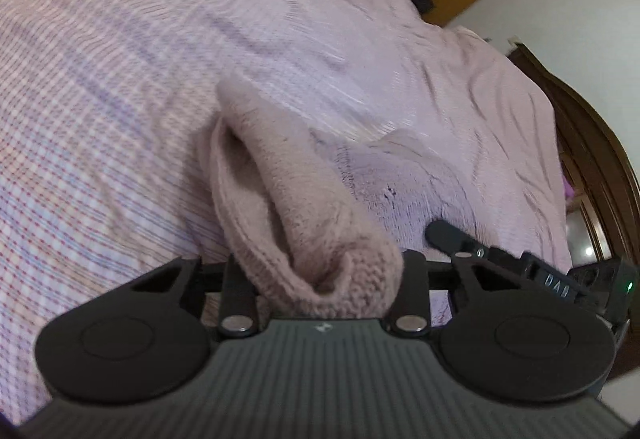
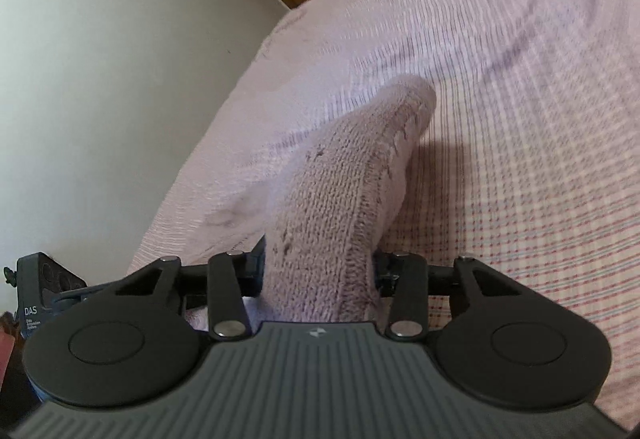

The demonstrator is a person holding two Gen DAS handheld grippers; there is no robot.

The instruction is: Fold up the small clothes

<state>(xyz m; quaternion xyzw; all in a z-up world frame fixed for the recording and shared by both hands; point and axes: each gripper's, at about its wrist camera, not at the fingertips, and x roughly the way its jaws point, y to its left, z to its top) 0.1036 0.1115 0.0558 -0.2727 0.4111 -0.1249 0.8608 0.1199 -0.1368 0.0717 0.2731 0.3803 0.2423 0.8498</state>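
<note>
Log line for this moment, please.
step: fold in progress | left gripper: shut on pink knit garment | right gripper: shut on same garment | surface: checked bedsheet | view: motion-blurred

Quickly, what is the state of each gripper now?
Left gripper: shut on the pink knit.
Right gripper: shut on the pink knit.

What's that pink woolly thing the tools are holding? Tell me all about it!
It is a small knitted garment, dusty pink, soft and thick, with visible stitches, a seam ridge and tiny eyelet holes. What garment it is cannot be told. It is bunched and folded over on itself, with an open fold facing the left camera. The left tool and the right tool each pinch part of it above the checked pink bedsheet.
</note>
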